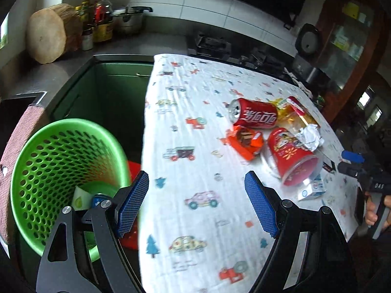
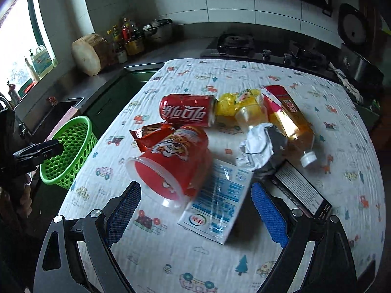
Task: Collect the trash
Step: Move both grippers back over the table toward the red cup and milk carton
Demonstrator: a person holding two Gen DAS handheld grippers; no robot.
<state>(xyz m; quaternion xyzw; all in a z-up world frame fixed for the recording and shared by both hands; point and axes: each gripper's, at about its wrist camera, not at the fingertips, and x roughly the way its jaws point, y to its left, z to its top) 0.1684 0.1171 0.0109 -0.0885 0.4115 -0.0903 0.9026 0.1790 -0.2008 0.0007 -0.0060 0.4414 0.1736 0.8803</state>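
A pile of trash lies on the table with the printed cloth (image 2: 244,256): a red cola can (image 2: 187,111) on its side, an orange snack wrapper (image 2: 151,134), a red plastic cup (image 2: 171,166), crumpled paper (image 2: 259,144), a bottle of yellow drink (image 2: 290,122), a flattened blue-white carton (image 2: 217,200) and a dark box (image 2: 303,190). The can (image 1: 254,114) and cup (image 1: 290,156) also show in the left wrist view. My right gripper (image 2: 195,212) is open, just short of the cup and carton. My left gripper (image 1: 196,202) is open and empty over the table's left edge, beside the green basket (image 1: 48,166).
The green basket (image 2: 68,151) stands on the floor left of the table and holds a few items. A counter with a wooden block (image 2: 88,53), bottles and a pot runs behind. A stove (image 2: 244,44) sits at the back.
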